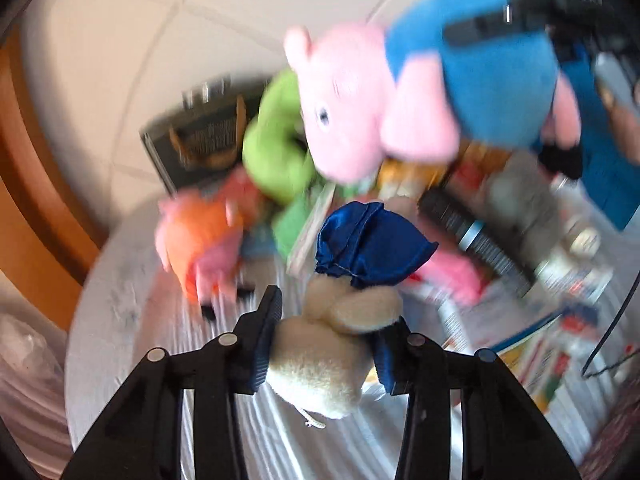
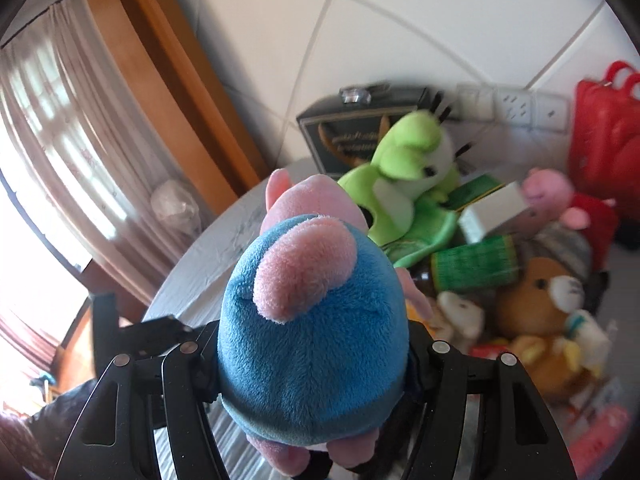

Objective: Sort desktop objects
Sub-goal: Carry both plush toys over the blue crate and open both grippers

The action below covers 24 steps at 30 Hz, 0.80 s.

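Beige plush (image 1: 320, 356) in left claw (image 1: 326, 344), above table edge (image 1: 96, 280)

Toys and boxes are crowding the table's far side: a green plush (image 2: 404, 176), a brown bear (image 2: 540, 292) and a red bag (image 2: 604, 136). Bare white tablecloth (image 2: 216, 248) is lying open at left of the frame.

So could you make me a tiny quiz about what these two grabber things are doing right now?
1. True or false: the right gripper holds the pink pig in the blue shirt.
2. What does the left gripper clamp? A) green plush B) beige plush with blue cloth C) red bag
3. What colour is the plush bird beside the dark box?

Key: 1 true; 2 B, the beige plush; 3 green.
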Available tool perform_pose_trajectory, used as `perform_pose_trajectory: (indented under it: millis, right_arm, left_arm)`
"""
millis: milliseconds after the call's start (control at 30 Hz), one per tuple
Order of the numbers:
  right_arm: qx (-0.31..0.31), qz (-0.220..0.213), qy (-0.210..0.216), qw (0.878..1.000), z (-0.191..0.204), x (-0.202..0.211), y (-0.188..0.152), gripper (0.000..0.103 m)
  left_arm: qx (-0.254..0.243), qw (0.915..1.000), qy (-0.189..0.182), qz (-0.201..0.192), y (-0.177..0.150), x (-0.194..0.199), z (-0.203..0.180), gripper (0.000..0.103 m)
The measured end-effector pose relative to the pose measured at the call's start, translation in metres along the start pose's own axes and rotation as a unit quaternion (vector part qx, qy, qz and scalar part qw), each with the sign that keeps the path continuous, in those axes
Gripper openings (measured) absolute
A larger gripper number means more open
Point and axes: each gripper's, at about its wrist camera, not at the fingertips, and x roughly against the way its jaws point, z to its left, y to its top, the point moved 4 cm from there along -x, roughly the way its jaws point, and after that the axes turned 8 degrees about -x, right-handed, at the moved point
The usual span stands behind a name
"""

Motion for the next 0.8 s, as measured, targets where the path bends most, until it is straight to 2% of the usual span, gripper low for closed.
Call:
perform_pose_trajectory:
  millis: [100,167,333,400,533,567,700,800]
  right_arm:
    - [-0.010,-0.042,-0.014,0.999,0.000,0.049,-0.006,0.065]
    - [-0.019,-0.075,-0.023,0.997,-0.001,0.086,-0.011,0.065]
    - [-0.043,-0.172,-0.071,0.982,-0.010,0.196,-0.029,0.065]
    - [-0.049,-0.225,-0.102,0.968,-0.016,0.253,-0.040,0.065]
    - [-0.067,-0.296,-0.151,0.941,-0.034,0.337,-0.057,0.065]
    - [-0.079,-0.317,-0.168,0.930,-0.045,0.366,-0.062,0.065]
    - [-0.096,-0.370,-0.207,0.901,-0.079,0.440,-0.072,0.065]
    - [-0.110,-0.386,-0.231,0.886,-0.112,0.486,-0.076,0.065]
  left_arm:
    - [-0.005,0.9985,-0.002,-0.054,0.037,0.036,-0.017,0.041]
    - [-0.003,0.9962,-0.016,-0.086,0.060,0.059,-0.036,0.041]
    - [-0.046,0.9849,-0.040,-0.162,0.141,0.098,-0.093,0.041]
    - [-0.061,0.9810,-0.042,-0.179,0.175,0.109,-0.123,0.041]
    - [-0.078,0.9733,-0.058,-0.208,0.238,0.125,-0.185,0.041]
    - [-0.085,0.9711,-0.058,-0.216,0.253,0.130,-0.201,0.041]
    - [-0.094,0.9660,-0.058,-0.234,0.308,0.143,-0.267,0.042]
    - [-0.088,0.9628,-0.075,-0.244,0.344,0.153,-0.313,0.042]
